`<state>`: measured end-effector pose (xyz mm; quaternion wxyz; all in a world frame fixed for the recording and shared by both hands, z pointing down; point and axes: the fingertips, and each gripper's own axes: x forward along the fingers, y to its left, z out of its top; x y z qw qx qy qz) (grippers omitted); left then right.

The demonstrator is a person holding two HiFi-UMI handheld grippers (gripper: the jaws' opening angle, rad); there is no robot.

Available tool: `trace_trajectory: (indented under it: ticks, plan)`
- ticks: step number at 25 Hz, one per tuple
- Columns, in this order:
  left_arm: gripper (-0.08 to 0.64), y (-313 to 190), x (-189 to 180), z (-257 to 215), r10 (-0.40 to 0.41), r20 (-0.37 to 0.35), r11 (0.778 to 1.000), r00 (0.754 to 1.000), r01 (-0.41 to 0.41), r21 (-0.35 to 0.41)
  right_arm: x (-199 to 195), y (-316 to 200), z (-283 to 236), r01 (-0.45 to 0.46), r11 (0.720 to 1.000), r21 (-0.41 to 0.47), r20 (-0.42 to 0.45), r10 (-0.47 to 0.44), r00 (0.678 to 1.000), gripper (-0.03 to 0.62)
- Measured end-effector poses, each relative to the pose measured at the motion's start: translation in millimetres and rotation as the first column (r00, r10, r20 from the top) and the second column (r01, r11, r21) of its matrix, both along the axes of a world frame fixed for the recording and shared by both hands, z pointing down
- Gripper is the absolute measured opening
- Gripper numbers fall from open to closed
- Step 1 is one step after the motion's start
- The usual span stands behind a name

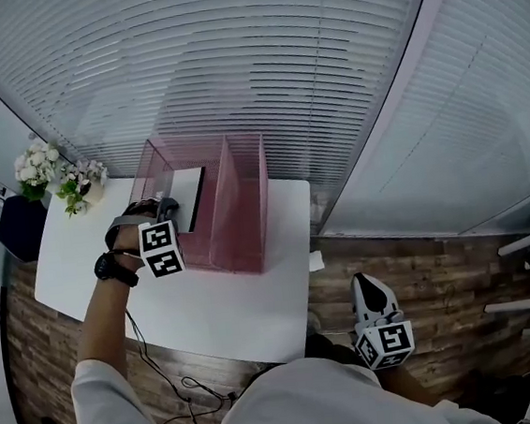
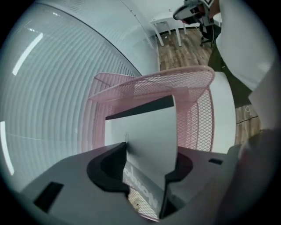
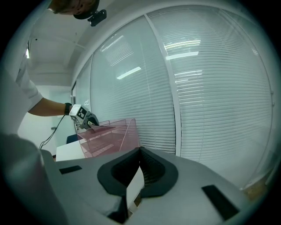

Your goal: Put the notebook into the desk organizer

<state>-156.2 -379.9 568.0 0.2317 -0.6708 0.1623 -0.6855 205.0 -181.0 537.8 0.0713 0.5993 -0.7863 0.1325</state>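
Note:
A pink mesh desk organizer (image 1: 246,208) (image 2: 175,83) (image 3: 109,134) stands at the back of the white table (image 1: 228,304). The white notebook (image 1: 186,191) (image 2: 149,136) with a black spine sits inside its left compartment. My left gripper (image 1: 166,207) (image 2: 151,151) (image 3: 85,117) is at the notebook's near end. Its jaws stand apart with the notebook loose between them. My right gripper (image 1: 367,285) (image 3: 134,184) hangs low off the table's right front, jaws together, far from the organizer.
A vase of white flowers (image 1: 59,176) stands at the table's back left corner, beside a dark seat (image 1: 22,227). Cables (image 1: 185,393) lie on the wood floor in front. Glass walls with blinds close in behind the organizer.

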Motion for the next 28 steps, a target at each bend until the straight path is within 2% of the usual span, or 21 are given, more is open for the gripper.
trace_trajectory:
  ticks: [2, 5, 10, 13, 16, 20, 28]
  plan:
    - [0.233, 4, -2, 1, -0.007, 0.014, 0.995, 1.0, 0.008, -0.103, -1, -1, 0, -0.002, 1.0, 0.0, 0.003, 0.002, 1.0, 0.012]
    - [0.296, 13, -5, 2, -0.012, 0.032, 0.97, 0.999, 0.02, -0.241, 0, -1, 0, -0.012, 1.0, 0.0, 0.005, 0.012, 1.0, 0.012]
    - [0.313, 18, -6, 5, -0.018, 0.031, 0.941, 0.999, 0.028, -0.337, 7, -1, 3, -0.034, 0.999, -0.007, 0.008, 0.034, 0.999, 0.012]
    - [0.35, 28, -8, 7, -0.026, 0.043, 0.907, 0.999, 0.042, -0.42, 10, -1, 4, -0.046, 0.999, -0.011, 0.011, 0.047, 0.999, 0.012]
    - [0.356, 33, -8, 9, -0.024, 0.057, 0.885, 0.998, 0.048, -0.463, 10, -3, 5, -0.05, 0.999, -0.015, 0.016, 0.05, 0.999, 0.012]
    - [0.374, 34, -5, 12, -0.059, 0.024, 0.845, 0.998, 0.063, -0.531, 8, -6, 6, -0.044, 0.999, -0.015, 0.019, 0.045, 0.999, 0.012]
    - [0.376, 37, 6, 11, -0.077, -0.049, 0.826, 0.996, 0.036, -0.562, 7, -8, 5, -0.043, 0.999, -0.016, 0.02, 0.043, 0.999, 0.012]
